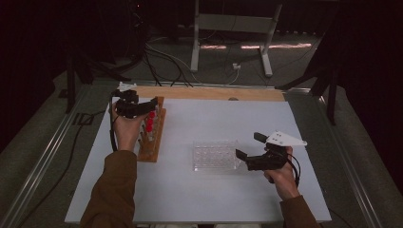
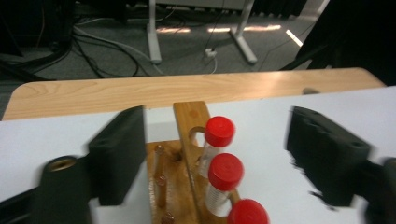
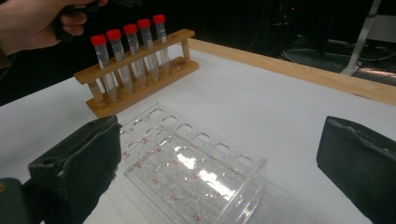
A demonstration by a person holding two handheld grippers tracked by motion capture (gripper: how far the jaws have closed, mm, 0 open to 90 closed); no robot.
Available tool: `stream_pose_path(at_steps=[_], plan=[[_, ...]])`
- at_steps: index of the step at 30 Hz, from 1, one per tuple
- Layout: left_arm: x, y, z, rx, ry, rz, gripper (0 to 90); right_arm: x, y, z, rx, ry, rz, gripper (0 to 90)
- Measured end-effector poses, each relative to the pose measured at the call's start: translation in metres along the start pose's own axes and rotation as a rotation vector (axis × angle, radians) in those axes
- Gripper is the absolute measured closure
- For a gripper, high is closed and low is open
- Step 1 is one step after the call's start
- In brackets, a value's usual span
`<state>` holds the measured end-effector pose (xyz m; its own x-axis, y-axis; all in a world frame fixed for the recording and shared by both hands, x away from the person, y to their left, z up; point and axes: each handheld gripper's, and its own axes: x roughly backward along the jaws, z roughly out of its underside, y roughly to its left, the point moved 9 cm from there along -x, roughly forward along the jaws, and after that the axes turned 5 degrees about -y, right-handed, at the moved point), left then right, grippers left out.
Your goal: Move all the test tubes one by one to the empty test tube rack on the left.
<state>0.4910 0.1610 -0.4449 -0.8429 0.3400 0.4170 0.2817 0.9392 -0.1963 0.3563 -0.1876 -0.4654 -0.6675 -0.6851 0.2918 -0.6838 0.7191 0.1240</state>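
Observation:
A wooden tube rack (image 1: 153, 137) stands at the table's left and holds several clear tubes with red caps (image 1: 149, 121). My left gripper (image 1: 148, 108) hovers open above the rack's far end. In the left gripper view the jaws stand wide apart on either side of the red-capped tubes (image 2: 219, 131) and touch none of them. A clear plastic well rack (image 1: 215, 156) lies near the table's middle. My right gripper (image 1: 249, 146) is open just to its right. In the right gripper view the clear rack (image 3: 196, 172) lies between the two jaws, with the wooden rack (image 3: 135, 60) beyond it.
The white table top (image 1: 214, 118) has a wooden strip (image 1: 209, 93) along its far edge. Beyond it on the dark floor stand cables and a metal table frame (image 1: 233, 28). The person's left hand (image 3: 32, 21) is seen above the wooden rack.

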Motion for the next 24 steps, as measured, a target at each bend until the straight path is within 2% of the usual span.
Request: stream_pose_path(at_steps=[7, 11, 18, 24], plan=[[0.02, -0.011, 0.009, -0.024, -0.012, 0.034, 7.5, -0.001, 0.002, 0.0, 0.013, 0.002, 0.004, 0.0], [0.032, -0.02, 0.015, -0.047, -0.021, 0.079, 1.8, 0.001, 0.001, -0.002, 0.015, -0.005, 0.01, 0.0], [0.066, -0.025, 0.028, -0.104, -0.07, 0.124, 0.6, 0.008, 0.0, -0.003, 0.014, -0.02, 0.022, 0.0], [0.1, -0.027, 0.037, -0.142, -0.13, 0.152, 0.6, 0.02, -0.009, 0.001, 0.008, -0.03, 0.049, 0.0]])
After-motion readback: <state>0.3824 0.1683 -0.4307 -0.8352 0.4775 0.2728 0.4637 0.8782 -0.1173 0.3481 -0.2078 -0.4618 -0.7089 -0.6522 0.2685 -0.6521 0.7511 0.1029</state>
